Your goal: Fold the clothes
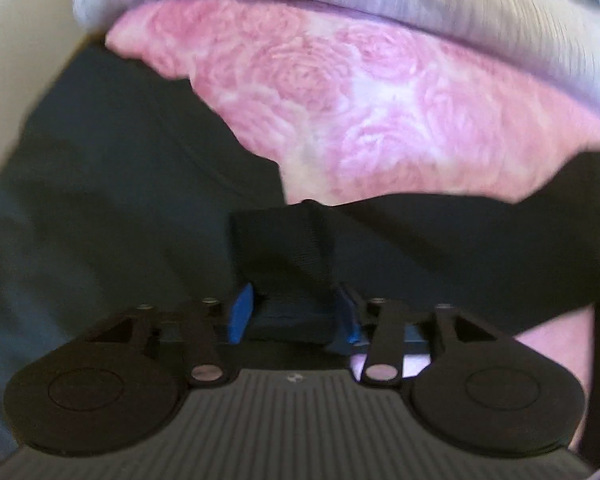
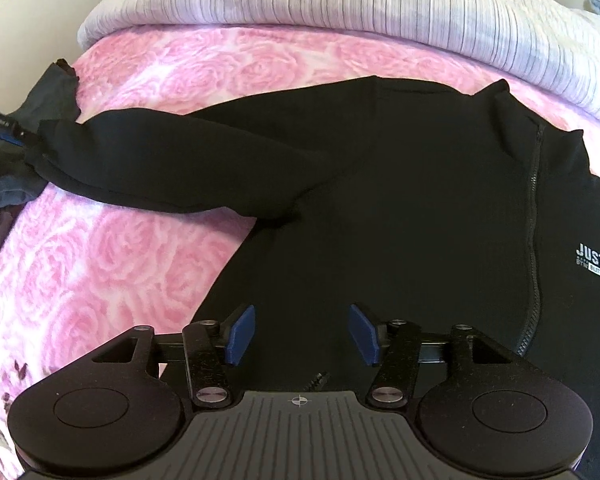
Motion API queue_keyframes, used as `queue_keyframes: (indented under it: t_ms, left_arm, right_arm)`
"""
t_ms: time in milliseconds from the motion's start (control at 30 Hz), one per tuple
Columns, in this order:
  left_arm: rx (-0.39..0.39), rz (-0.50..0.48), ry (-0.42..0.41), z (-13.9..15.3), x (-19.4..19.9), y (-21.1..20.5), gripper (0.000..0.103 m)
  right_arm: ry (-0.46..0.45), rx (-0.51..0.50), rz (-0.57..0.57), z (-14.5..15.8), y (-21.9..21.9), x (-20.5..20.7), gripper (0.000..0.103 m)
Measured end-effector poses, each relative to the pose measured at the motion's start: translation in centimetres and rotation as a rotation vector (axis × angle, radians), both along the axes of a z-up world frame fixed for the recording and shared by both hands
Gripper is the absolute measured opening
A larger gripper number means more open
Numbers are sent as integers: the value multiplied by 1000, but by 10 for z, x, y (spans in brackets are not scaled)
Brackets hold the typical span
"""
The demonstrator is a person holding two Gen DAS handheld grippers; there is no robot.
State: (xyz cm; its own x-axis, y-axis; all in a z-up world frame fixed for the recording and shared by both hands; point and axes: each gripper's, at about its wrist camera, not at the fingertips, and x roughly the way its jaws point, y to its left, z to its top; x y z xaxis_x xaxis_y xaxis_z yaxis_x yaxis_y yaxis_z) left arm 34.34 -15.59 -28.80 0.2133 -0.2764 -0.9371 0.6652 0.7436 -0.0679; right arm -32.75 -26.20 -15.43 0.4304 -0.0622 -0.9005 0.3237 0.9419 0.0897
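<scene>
The bed (image 2: 148,80), covered in a pink rose-print blanket, carries the black zip jacket (image 2: 400,184), which lies spread front-up directly ahead of the right hand-held gripper (image 2: 302,334). The jacket's sleeve (image 2: 172,168) stretches out far to that gripper's left, with a grey garment (image 2: 40,100) bunched beyond its end.

The step in hand looks like folding that sleeve in across the body. The left hand-held gripper (image 1: 294,314) has the cuff (image 1: 280,252) between its blue pads, jaws only partly apart; whether they still pinch the fabric I cannot tell. The right hand-held gripper's jaws stand apart, empty, over the jacket's lower body.

Next, the sleeve probably has to be laid flat over the chest, or re-gripped first if it has slipped. Both hand-held grippers point steeply down at the bed.
</scene>
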Motion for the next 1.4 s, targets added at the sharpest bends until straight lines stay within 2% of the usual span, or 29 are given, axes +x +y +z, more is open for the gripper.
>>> queue_keyframes:
  t_ms: [33, 67, 200, 300, 433, 633, 667, 800, 900, 1000, 1133, 1267, 1333, 1400]
  left_arm:
    - [-11, 2, -13, -1, -2, 1, 4]
    - [-12, -10, -34, 3, -5, 3, 1]
    - [-23, -76, -121, 38, -23, 26, 1]
    - [9, -100, -142, 49, -35, 51, 1]
    - [67, -117, -114, 30, -46, 71, 0]
    - [110, -152, -152, 19, -61, 73, 4]
    - [114, -149, -155, 20, -62, 75, 7]
    - [123, -125, -189, 33, -70, 86, 8]
    - [115, -140, -258, 48, -81, 84, 10]
    - [58, -177, -281, 56, -98, 71, 13]
    - [-3, -264, -259, 55, -134, 38, 20]
    - [-65, -356, -177, 48, -192, 8, 25]
    - [-84, -392, -117, 43, -225, -4, 30]
    - [-95, -417, -42, 35, -263, -11, 33]
  right_arm:
    - [3, -1, -7, 0, -1, -1, 57]
    - [9, -1, -14, 0, -1, -2, 57]
    - [22, -6, -30, 3, -5, -8, 57]
    - [36, -5, -51, 1, -8, -12, 58]
    - [65, 3, -88, -5, -13, -16, 58]
    - [52, 47, -102, -2, -11, -8, 59]
    - [55, 49, -95, -2, -11, -8, 59]
    - [86, 51, -107, -5, -13, -17, 60]
    - [118, 72, -171, -11, -21, -35, 60]
    - [157, 97, -261, -21, -30, -63, 61]
    - [248, 127, -359, -37, -42, -107, 62]
    - [351, 155, -387, -47, -54, -158, 63]
    - [327, 170, -399, -40, -61, -185, 66]
    - [202, 168, -424, -18, -70, -217, 67]
